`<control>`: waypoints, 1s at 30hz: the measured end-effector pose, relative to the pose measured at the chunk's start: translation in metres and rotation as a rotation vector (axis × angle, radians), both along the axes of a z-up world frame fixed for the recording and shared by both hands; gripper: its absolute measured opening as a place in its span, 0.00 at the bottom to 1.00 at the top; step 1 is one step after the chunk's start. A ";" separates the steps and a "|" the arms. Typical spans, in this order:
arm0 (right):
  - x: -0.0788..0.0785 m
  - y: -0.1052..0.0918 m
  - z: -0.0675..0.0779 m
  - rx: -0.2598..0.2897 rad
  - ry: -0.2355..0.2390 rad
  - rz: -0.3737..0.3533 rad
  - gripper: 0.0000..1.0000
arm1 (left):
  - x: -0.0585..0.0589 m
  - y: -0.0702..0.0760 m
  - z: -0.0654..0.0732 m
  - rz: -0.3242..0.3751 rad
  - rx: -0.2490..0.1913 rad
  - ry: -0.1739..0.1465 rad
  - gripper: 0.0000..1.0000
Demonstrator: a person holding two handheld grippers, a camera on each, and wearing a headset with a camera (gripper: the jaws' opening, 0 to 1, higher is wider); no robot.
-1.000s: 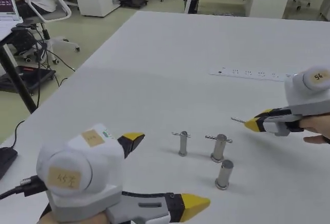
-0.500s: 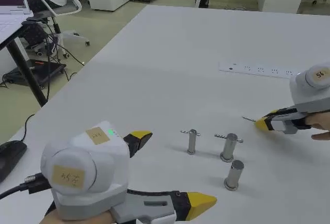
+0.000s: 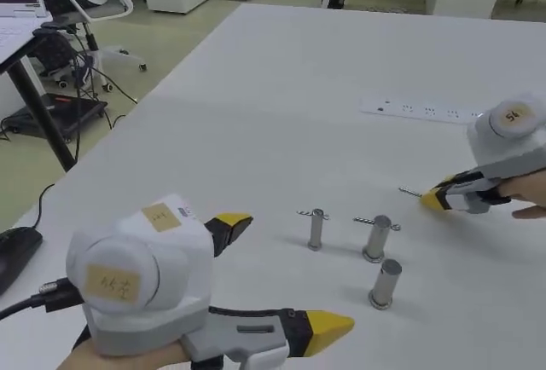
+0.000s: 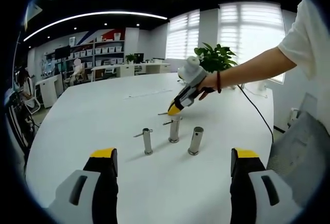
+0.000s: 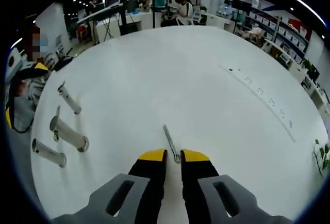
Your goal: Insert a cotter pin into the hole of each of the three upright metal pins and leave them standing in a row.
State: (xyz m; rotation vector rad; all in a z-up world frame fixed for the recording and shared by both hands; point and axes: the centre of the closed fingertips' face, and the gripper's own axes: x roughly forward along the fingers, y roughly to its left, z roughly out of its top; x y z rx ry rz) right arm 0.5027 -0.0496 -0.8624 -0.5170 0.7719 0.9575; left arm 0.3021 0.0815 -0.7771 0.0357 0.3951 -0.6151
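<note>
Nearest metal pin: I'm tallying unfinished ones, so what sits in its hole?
No cotter sticks out of the nearest metal pin, unlike the left pin and middle pin behind it. Its hole is too small to see. The right gripper holds a cotter pin.

The left hand-held gripper [image 4: 172,158] has its two yellow-tipped jaws spread far apart at the bottom. Past them, three metal pins [image 4: 175,129] stand up close together on the white counter [image 4: 93,105], and the left one and the middle one each have a thin pin poked sideways through the top. Behind them, a hand [image 4: 206,82] reaching in from the right holds the right hand-held gripper [image 4: 174,110], whose yellow tip pinches a cotter pin [image 4: 163,113] near the middle one, not touching it.
</note>
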 end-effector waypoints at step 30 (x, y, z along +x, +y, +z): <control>-0.012 0.003 0.027 -0.067 -0.097 0.094 0.02 | 0.003 -0.001 0.009 -0.018 0.001 0.002 0.84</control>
